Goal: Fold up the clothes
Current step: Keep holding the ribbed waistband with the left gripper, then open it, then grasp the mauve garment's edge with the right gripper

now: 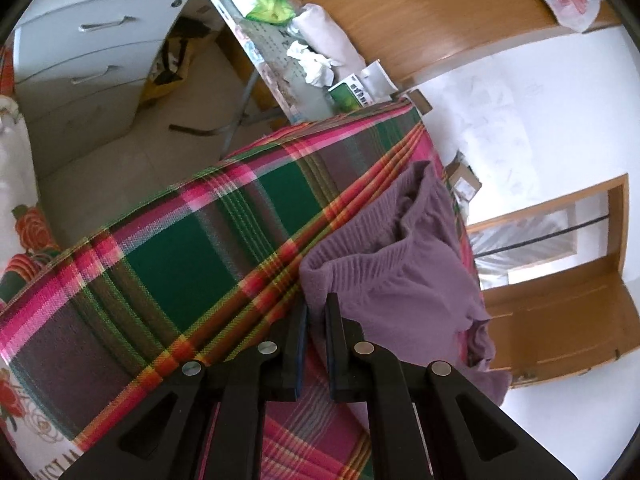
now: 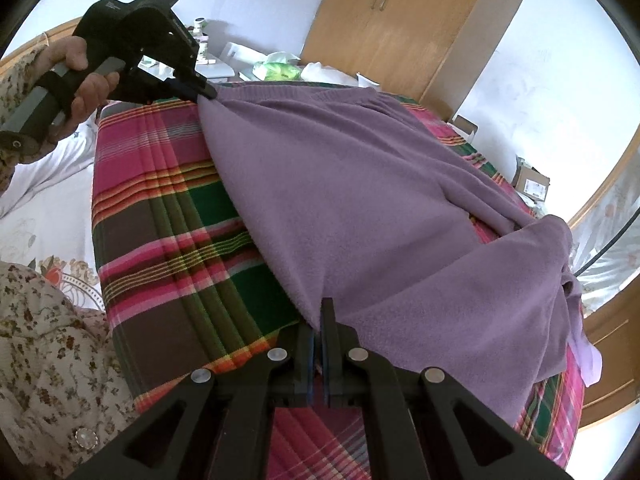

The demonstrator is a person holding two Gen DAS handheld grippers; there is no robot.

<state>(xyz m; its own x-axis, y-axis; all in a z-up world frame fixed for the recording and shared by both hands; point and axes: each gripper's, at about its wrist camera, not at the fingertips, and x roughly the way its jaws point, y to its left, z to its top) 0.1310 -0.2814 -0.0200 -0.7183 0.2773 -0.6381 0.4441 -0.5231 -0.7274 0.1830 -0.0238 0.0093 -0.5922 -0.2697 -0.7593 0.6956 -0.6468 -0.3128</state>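
Purple fleece trousers (image 2: 360,200) lie spread over a plaid cloth (image 2: 160,220) on the bed. My right gripper (image 2: 318,322) is shut on the near side edge of the trousers. Far left in the right wrist view, my left gripper (image 2: 208,92) pinches the waistband corner. Seen from the left wrist, the left gripper (image 1: 316,312) is shut on that elastic waistband corner of the purple trousers (image 1: 400,264), which bunch up toward the right over the plaid cloth (image 1: 192,256).
A cluttered side table (image 1: 280,60) with bags and tissues stands beyond the bed, next to a wooden wardrobe (image 2: 412,20). Grey drawers (image 1: 88,48) stand at the left. A person's hand (image 2: 80,80) and floral sleeve (image 2: 48,340) are at the left.
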